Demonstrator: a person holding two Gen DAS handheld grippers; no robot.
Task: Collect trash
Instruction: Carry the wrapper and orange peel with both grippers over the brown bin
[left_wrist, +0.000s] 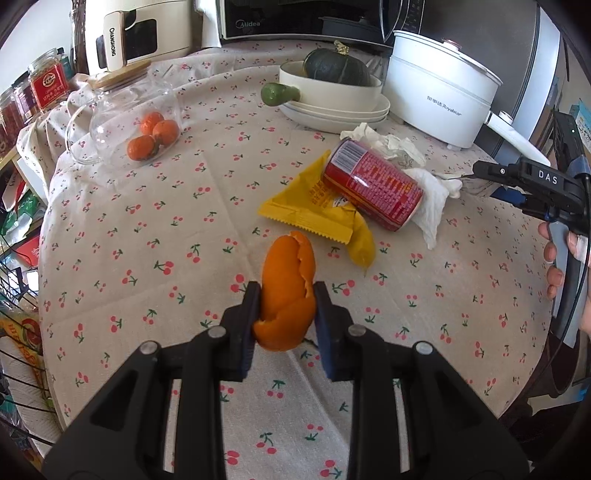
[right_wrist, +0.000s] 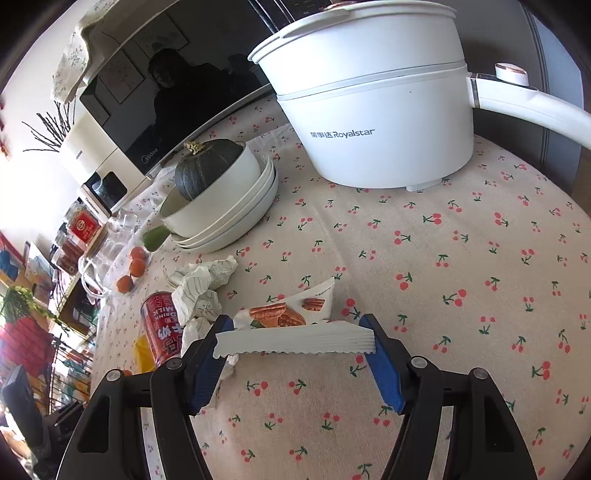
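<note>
Pinched between the blue pads of the left gripper (left_wrist: 286, 310), a curl of orange peel (left_wrist: 288, 291) stood upright, the jaws closed tight against its two sides above the cherry-print tablecloth (left_wrist: 129, 266). Just beyond it lay a flattened yellow wrapper (left_wrist: 314, 210), and across that wrapper's far end rested a red drink can (left_wrist: 373, 184) on its side. Crumpled white tissues (left_wrist: 428, 195) lay bunched against the can and behind it.

On the other hand, the right gripper (right_wrist: 295, 343) had a white nut-snack packet (right_wrist: 291, 332) between its jaws; the packet's crimped edge spanned from one blue pad to the other, and both ends appeared to touch the pads, so the jaws stood fairly wide yet seemed to have hold of it. In the left wrist view that gripper's black body showed at the right edge with a person's fingers (left_wrist: 554, 258) around its handle.

Farther back, a white Royalstar electric pot (right_wrist: 376, 122) sat near stacked white dishes (left_wrist: 332, 103) holding a dark green squash (left_wrist: 336, 66). A tipped glass jar (left_wrist: 129, 118) at the left held three small oranges (left_wrist: 155, 134). A Midea microwave (left_wrist: 295, 18) stood behind everything.
</note>
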